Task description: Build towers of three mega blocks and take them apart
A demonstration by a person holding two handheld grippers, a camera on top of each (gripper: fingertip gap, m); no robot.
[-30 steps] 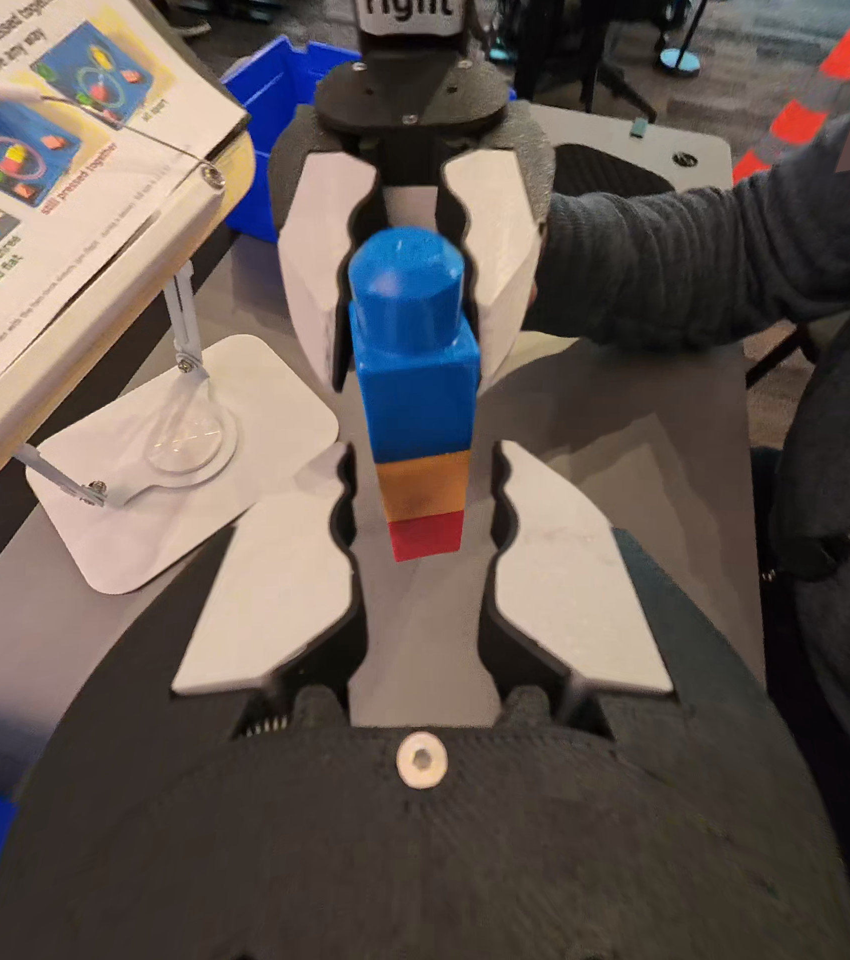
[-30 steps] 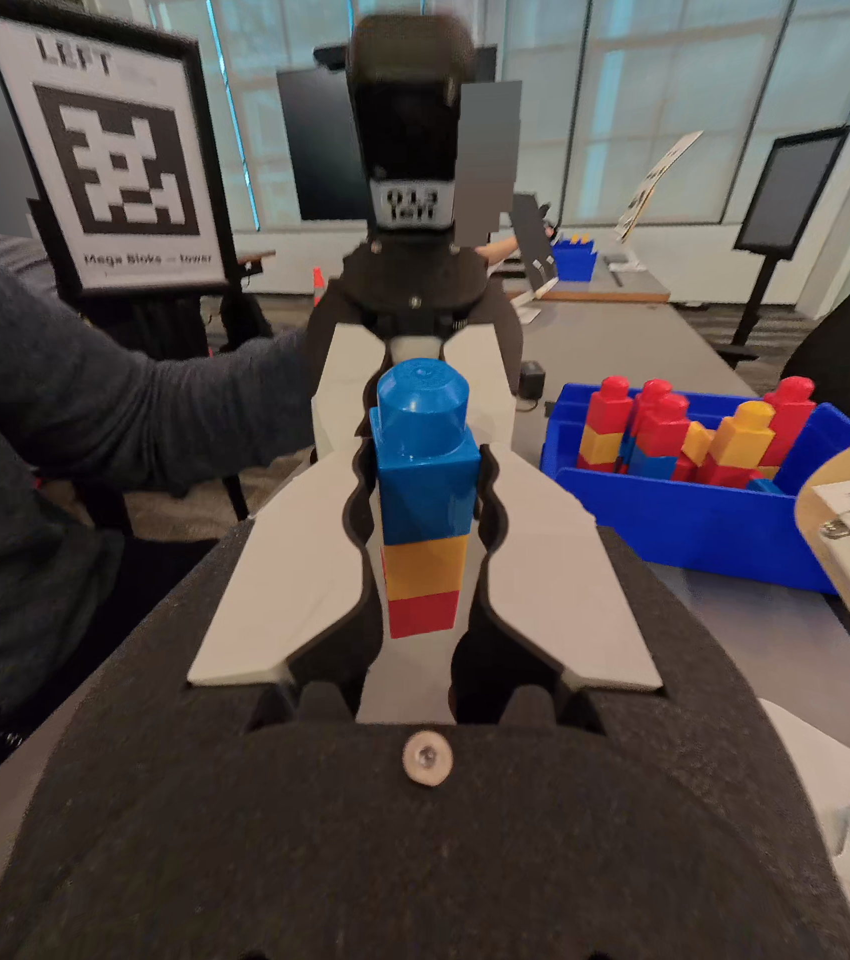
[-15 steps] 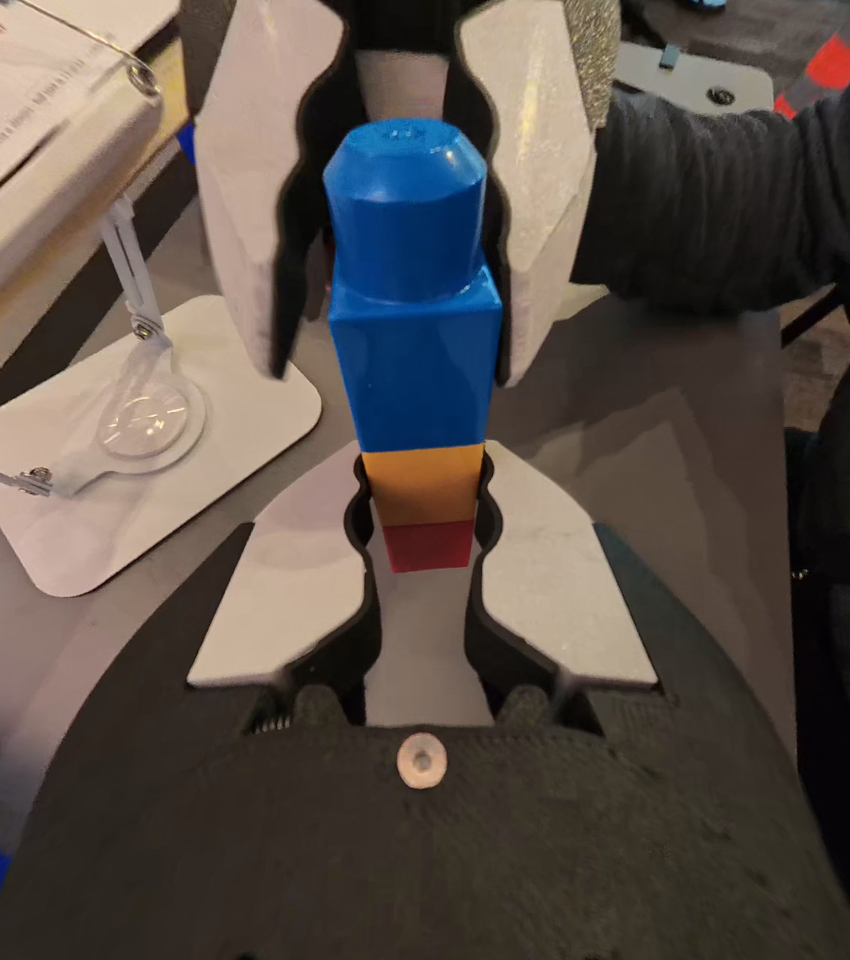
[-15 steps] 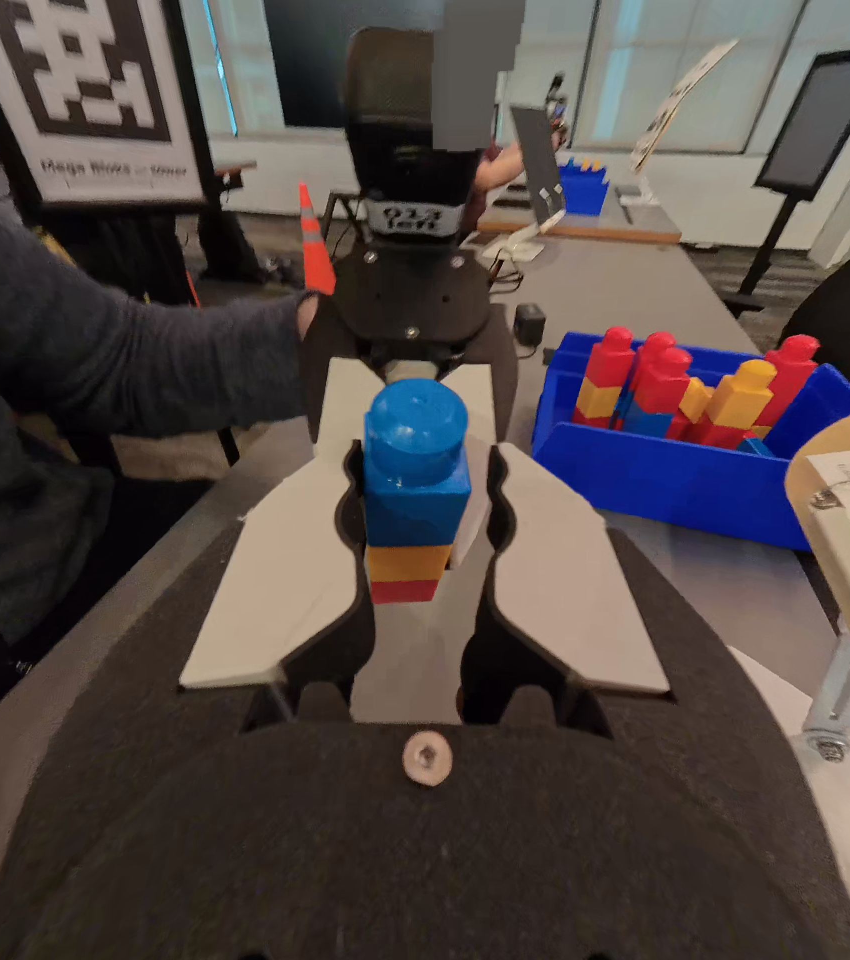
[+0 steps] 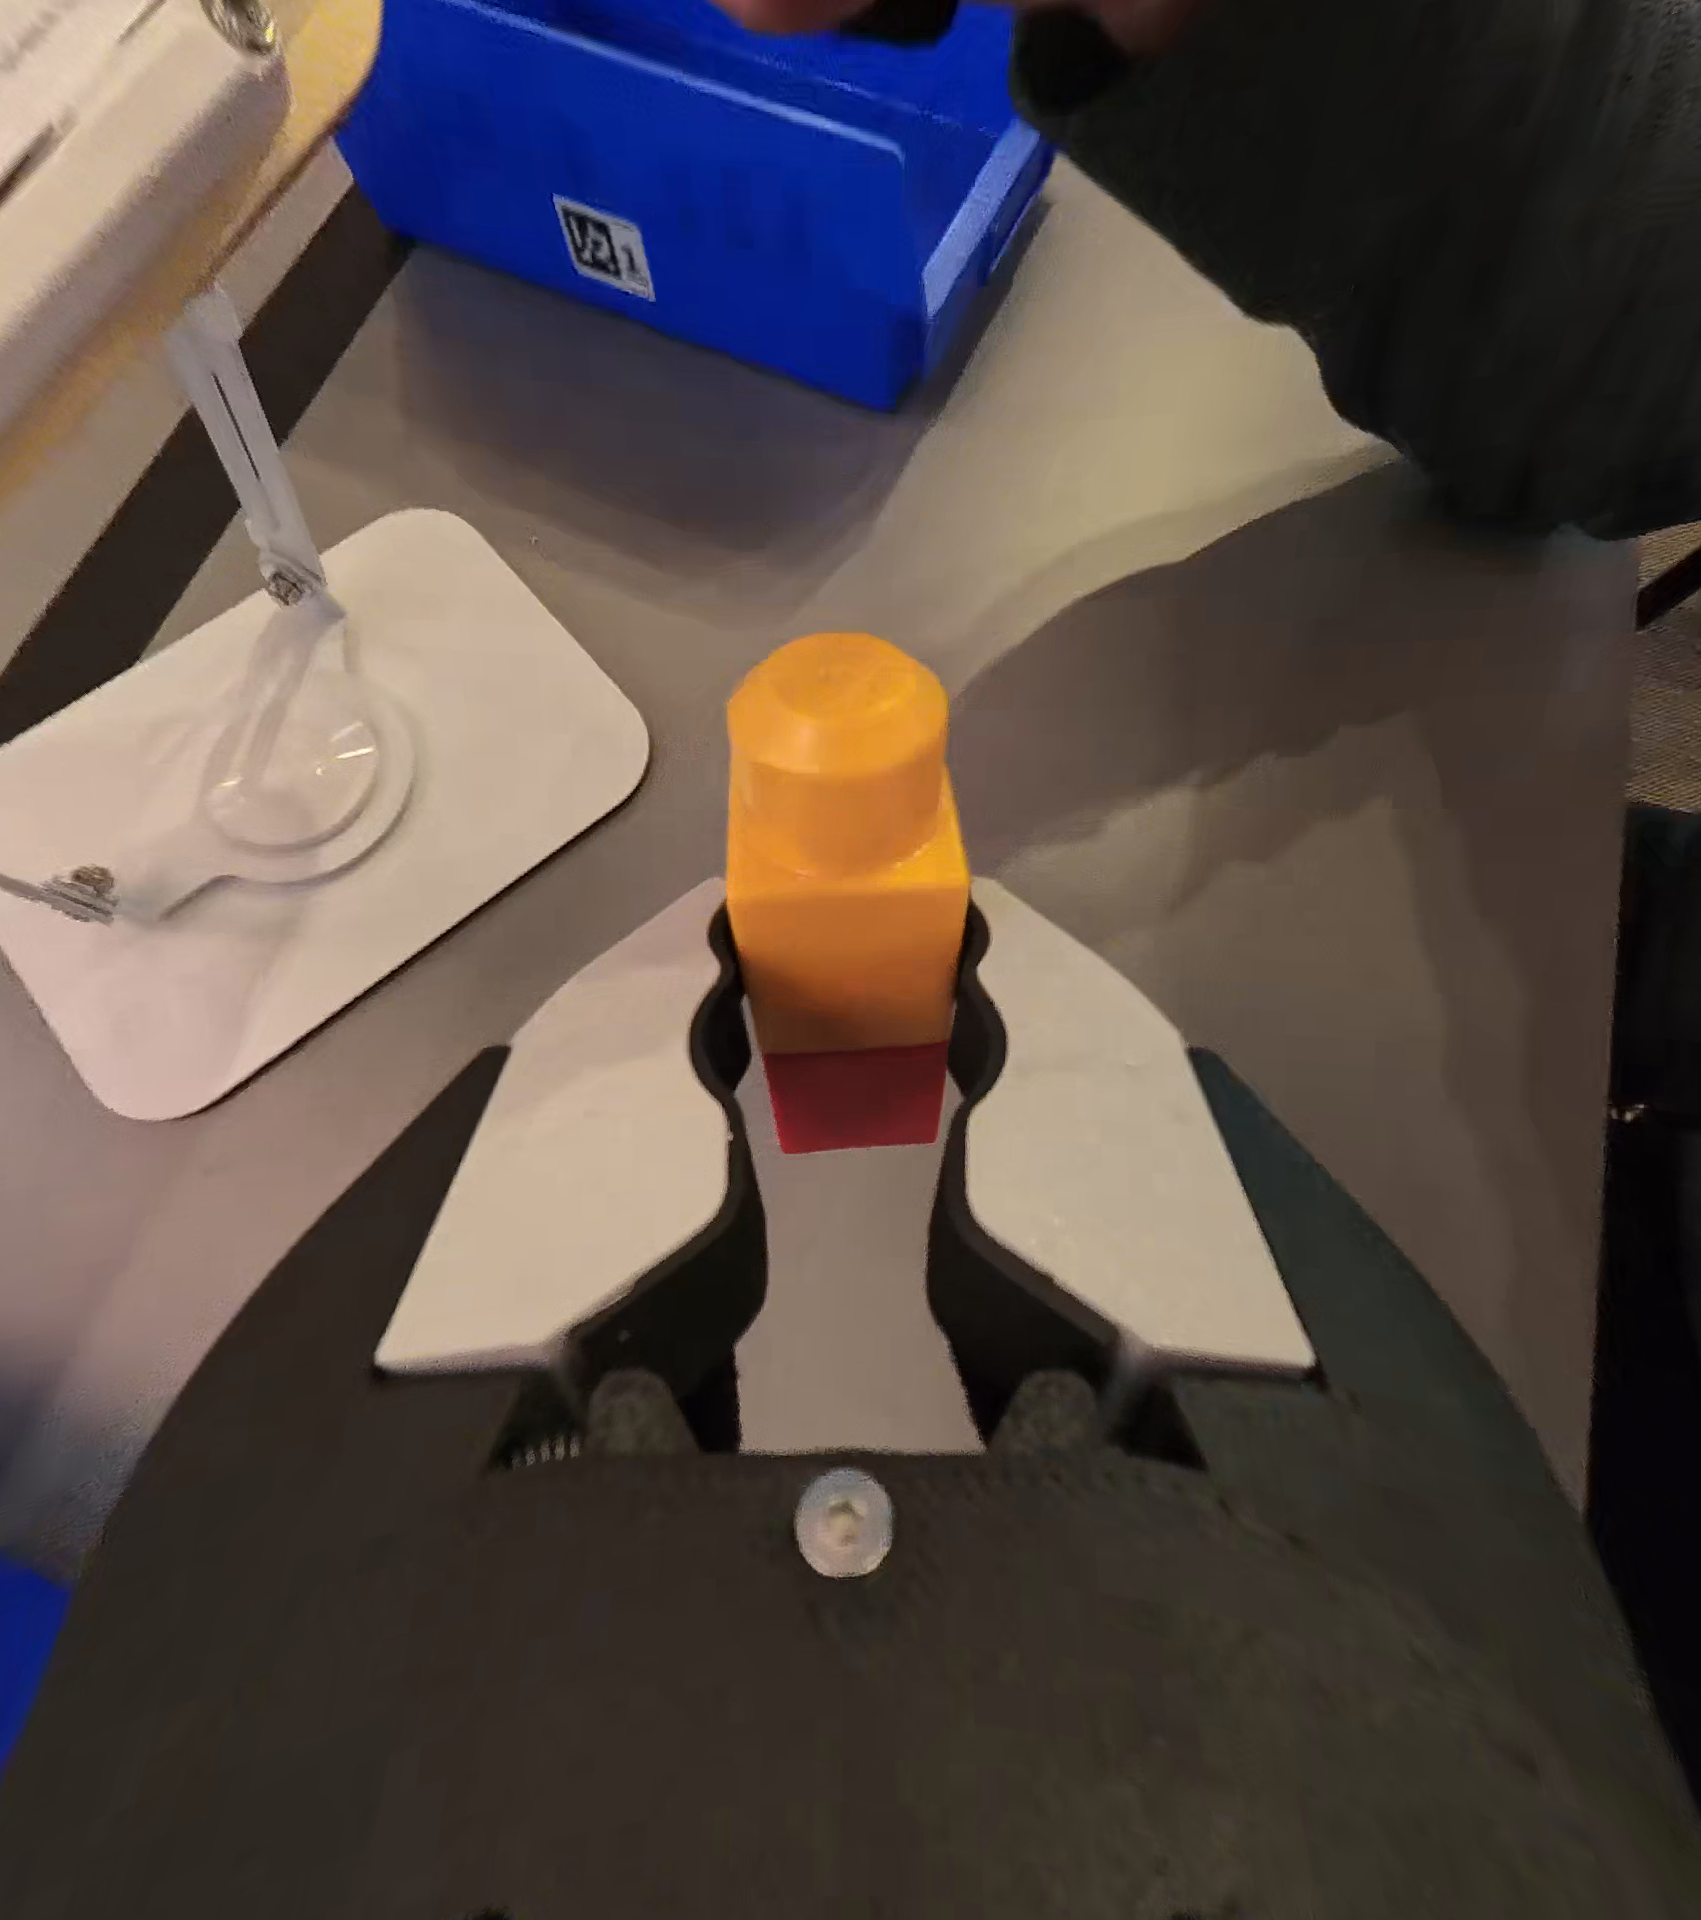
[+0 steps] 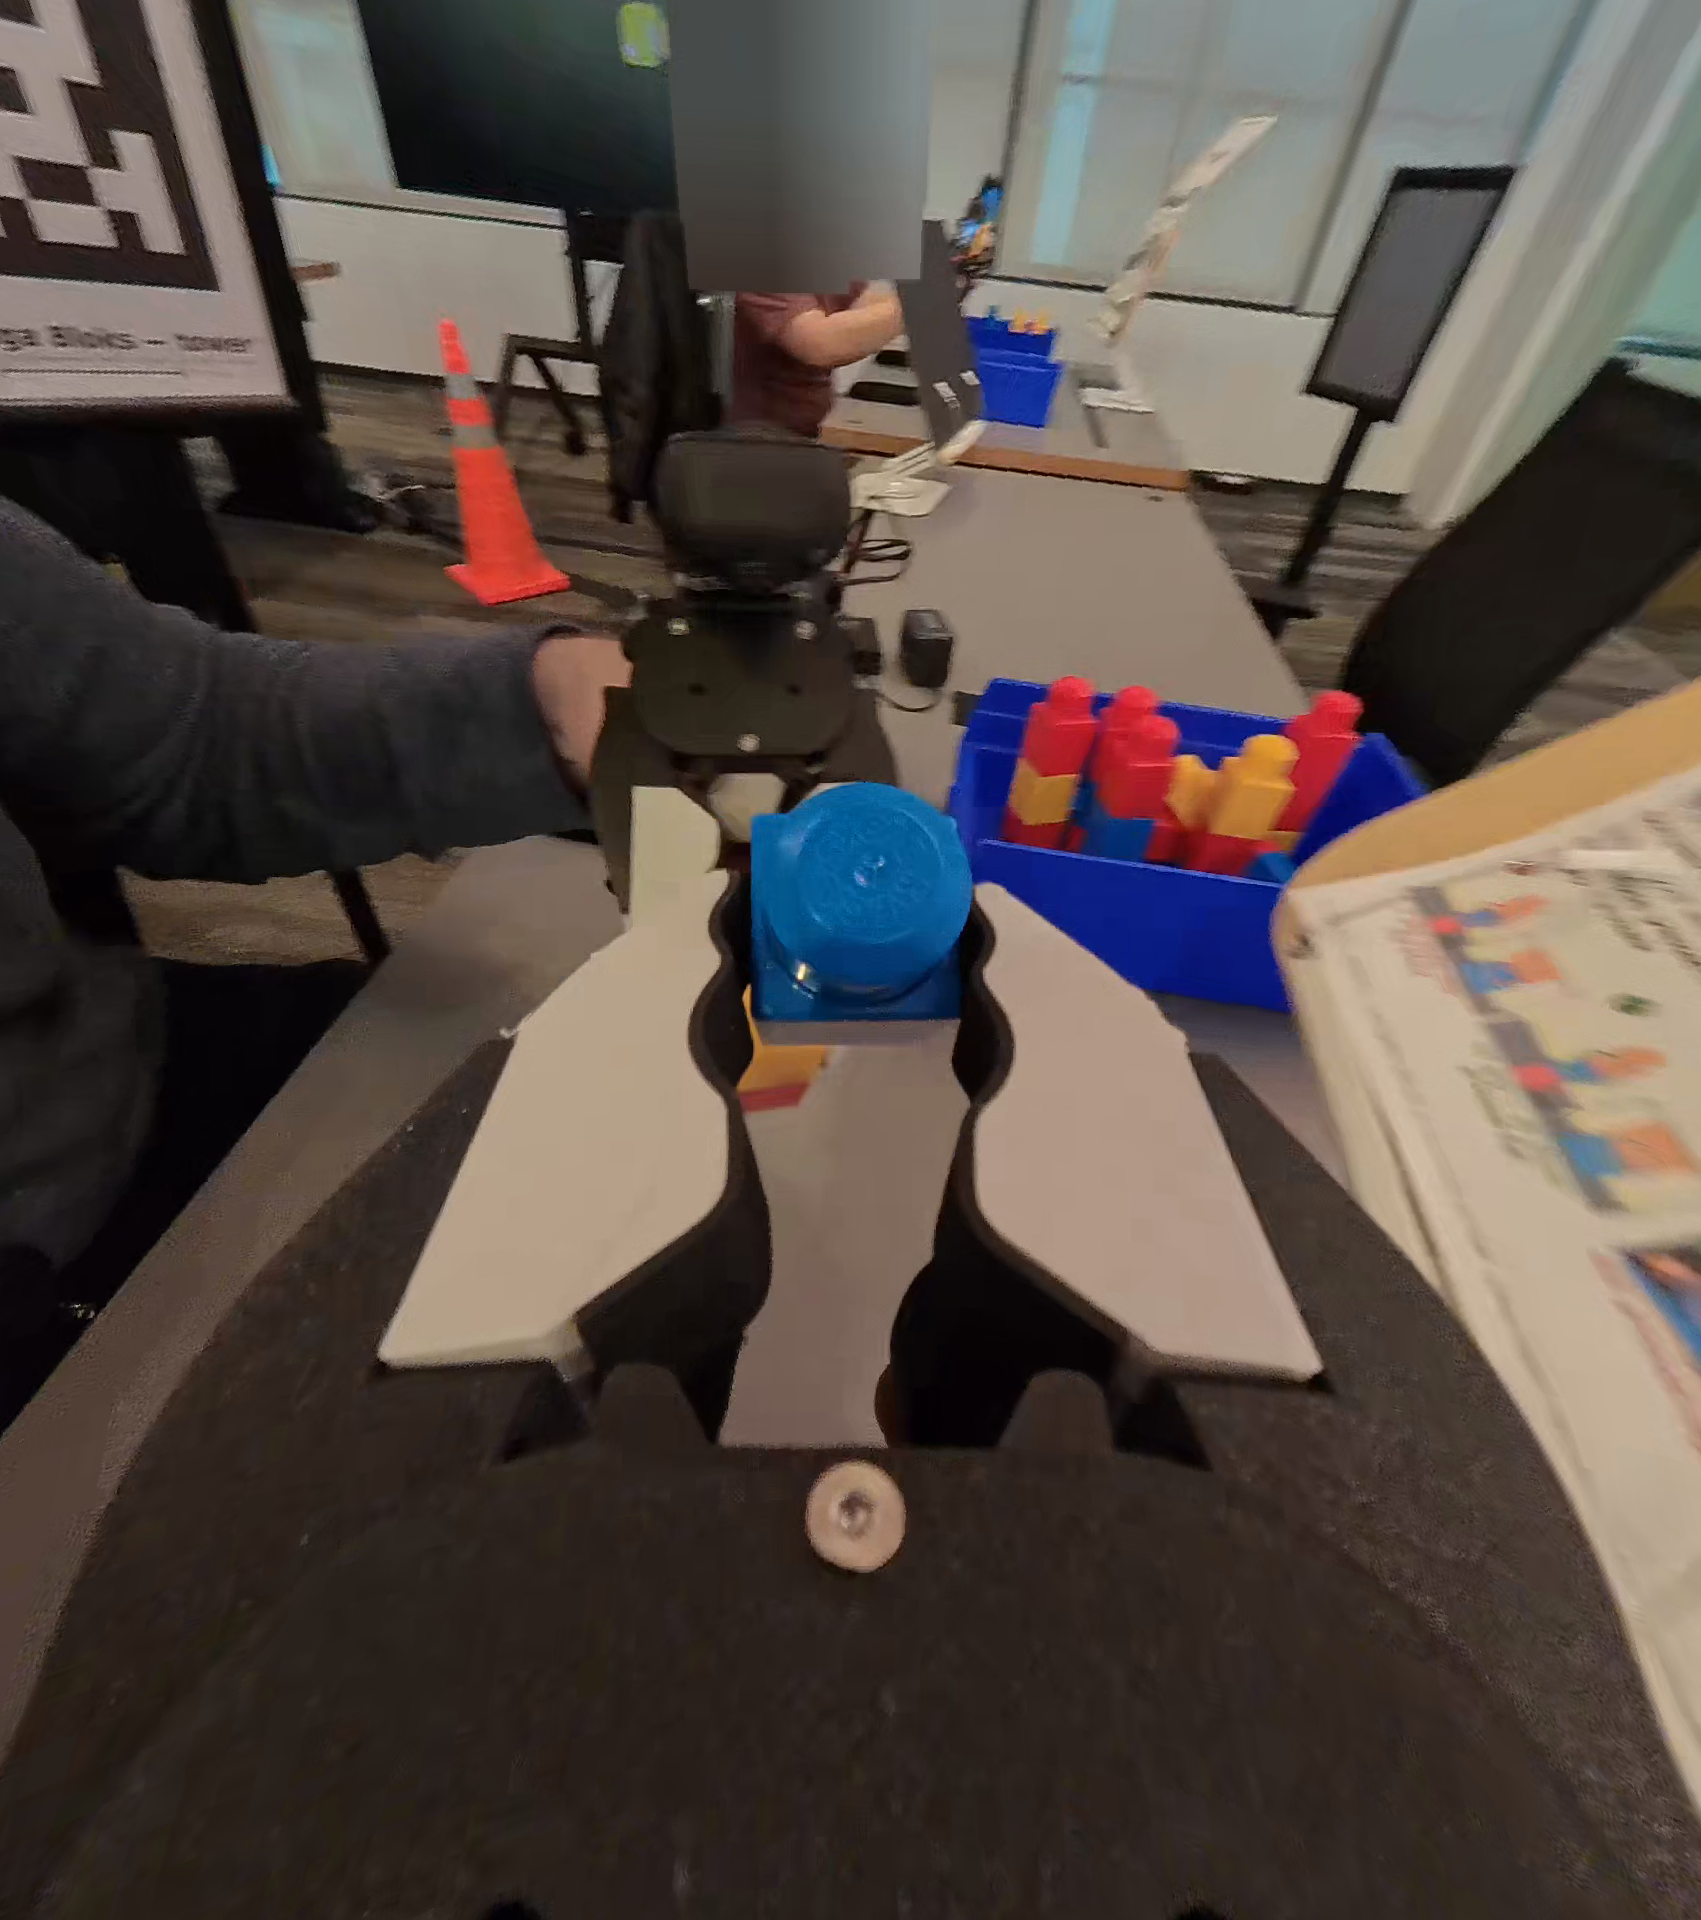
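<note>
The left gripper is seen clenched on the orange block, its two pale fingers pressed against the block's lower sides. The orange block is stacked on a red block, which stands on the grey table; the orange stud is bare on top

In the right wrist view, the blue block is gripped between the fingers of the right gripper, lifted clear and tilted so that its stud top faces the camera. The orange and red pair is glimpsed below and just left of it, apart from the blue block. The left gripper is also seen beyond, held by a hand at the end of a dark sleeve

A blue bin is noted on the table past the blocks, loaded with red, yellow and blue blocks standing upright. In the left wrist view the same bin is seen from its near wall, bearing a small sticker

A white stand base with a clear foot is placed to the left of the stack, near but not touching it. A board carrying printed sheets is held above it. An orange traffic cone is recorded on the floor well behind the table
</note>
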